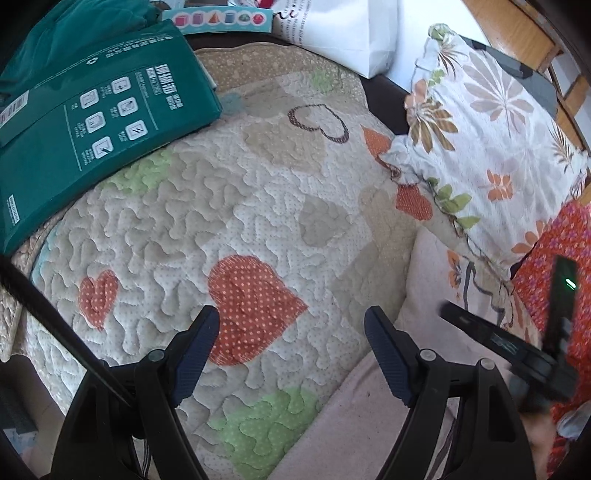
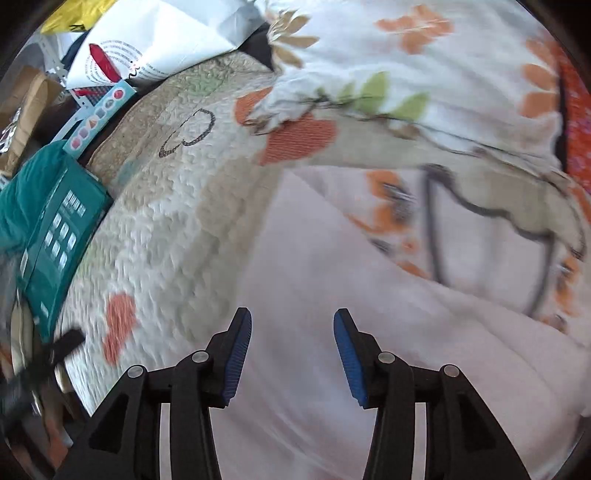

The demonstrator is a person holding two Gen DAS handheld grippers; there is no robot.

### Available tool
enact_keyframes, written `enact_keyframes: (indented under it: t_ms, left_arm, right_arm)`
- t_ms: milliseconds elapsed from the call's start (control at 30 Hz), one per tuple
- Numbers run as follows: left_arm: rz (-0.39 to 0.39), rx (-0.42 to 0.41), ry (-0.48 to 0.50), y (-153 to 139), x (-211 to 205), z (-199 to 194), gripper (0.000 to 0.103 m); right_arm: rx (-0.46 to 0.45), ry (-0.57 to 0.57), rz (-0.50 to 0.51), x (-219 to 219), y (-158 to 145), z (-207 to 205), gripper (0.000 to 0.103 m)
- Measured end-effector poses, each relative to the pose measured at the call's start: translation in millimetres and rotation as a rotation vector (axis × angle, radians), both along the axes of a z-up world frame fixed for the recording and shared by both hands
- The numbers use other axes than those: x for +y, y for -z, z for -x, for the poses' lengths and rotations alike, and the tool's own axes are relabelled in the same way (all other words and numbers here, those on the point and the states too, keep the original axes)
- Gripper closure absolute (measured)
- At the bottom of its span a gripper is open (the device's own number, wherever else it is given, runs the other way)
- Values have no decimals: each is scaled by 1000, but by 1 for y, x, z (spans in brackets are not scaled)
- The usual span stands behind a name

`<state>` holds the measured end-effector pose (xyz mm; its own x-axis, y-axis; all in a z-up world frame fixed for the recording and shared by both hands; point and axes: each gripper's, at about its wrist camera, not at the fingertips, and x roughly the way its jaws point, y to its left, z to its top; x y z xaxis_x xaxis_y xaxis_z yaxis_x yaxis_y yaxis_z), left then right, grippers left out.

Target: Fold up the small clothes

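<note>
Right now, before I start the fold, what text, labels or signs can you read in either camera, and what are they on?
Green box: white print, square icons, a recycling sign and a barcode; the characters are too small to read.
White paper bag: lines of small print, too small to read.
Light-blue card strip: pictures of coloured shapes only, no words.
Pale pink garment: an orange and dark drawing, no readable words.

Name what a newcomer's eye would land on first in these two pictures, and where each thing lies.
The quilt with its big orange dotted heart fills the left wrist view, right ahead of the open left gripper. A pale pink garment spreads under the open right gripper, and a floral pillow lies beyond it.
</note>
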<state>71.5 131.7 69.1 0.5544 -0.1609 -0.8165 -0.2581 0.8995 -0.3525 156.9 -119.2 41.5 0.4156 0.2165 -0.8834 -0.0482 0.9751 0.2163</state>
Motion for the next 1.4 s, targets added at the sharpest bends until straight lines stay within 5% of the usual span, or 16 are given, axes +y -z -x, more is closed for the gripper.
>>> enact_keyframes:
  t_ms: [133,200,267,333,700,767,867,1100,1233,1333,1400]
  left_arm:
    - [49,9,-7,-1,9,0,24]
    - [65,15,-7,-1,11,1,23]
    - [71,15,-8,-1,13,3,23]
    - [73,10,-14,-3,14,4,23]
    - [29,13,-16,0,11,2,23]
    - [17,18,-30,2,13,2,23]
    - [37,29,-31,5,16,1,23]
    - [52,31,-13,4,11,4,23]
    - [38,36,-2,6,5,5,23]
    - [26,39,5,7,1,4,23]
    - [24,42,8,8,0,3,23]
  right_arm:
    - [38,-25,82,19,21,-24,53]
    - [30,-22,173,25,28,-27,81]
    - [13,-24,166,28,25,-28,95]
    - [-7,-37,176,35,21,-31,99]
    - [-19,-130,50,82,31,-51,98]
    - [-29,-126,0,72,20,-44,84]
    - [-77,-99,-1,43,-4,-19,64]
    - [-18,65,36,-96,-12,66,64]
    - [45,293,43,-201,8,122,64]
    - [11,506,63,-274,6,162,68]
    - [-3,660,92,-306,-3,187,60]
